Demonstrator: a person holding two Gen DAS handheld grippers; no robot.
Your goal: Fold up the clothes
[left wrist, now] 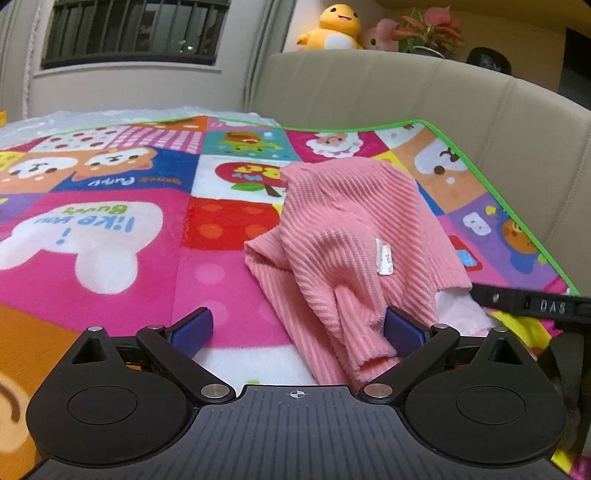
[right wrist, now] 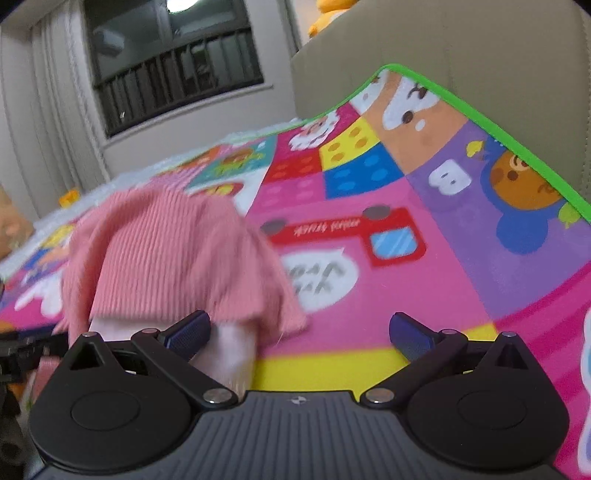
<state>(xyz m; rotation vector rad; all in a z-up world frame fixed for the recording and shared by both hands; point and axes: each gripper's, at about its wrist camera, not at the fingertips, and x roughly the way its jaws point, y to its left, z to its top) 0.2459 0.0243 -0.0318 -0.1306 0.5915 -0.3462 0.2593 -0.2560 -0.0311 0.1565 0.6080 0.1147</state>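
**Both grippers spread wide at the near edge of a pink ribbed garment**

Left gripper (left wrist: 298,334): jaws spread wide, nothing clamped. The right blue pad (left wrist: 403,330) sits against a fold of the pink ribbed garment (left wrist: 354,236); the left pad lies clear over the play mat (left wrist: 110,236).

Right gripper (right wrist: 299,332): also spread wide and holding nothing. Its left pad (right wrist: 188,332) is at the garment's (right wrist: 166,258) hem, where a pale inner layer shows; the right pad is over bare mat (right wrist: 406,266). This view is motion-blurred.

The garment lies bunched in a heap on the cartoon-patterned, green-edged mat, a white label (left wrist: 384,256) facing up. In the left view, the right gripper's black finger (left wrist: 532,304) enters at the garment's right edge.

Behind the mat: a beige padded backrest (left wrist: 388,88), with a yellow plush toy (left wrist: 338,27), a pink plush (left wrist: 380,35) and a potted plant (left wrist: 432,31) on top. A barred window (left wrist: 136,31) sits further left.
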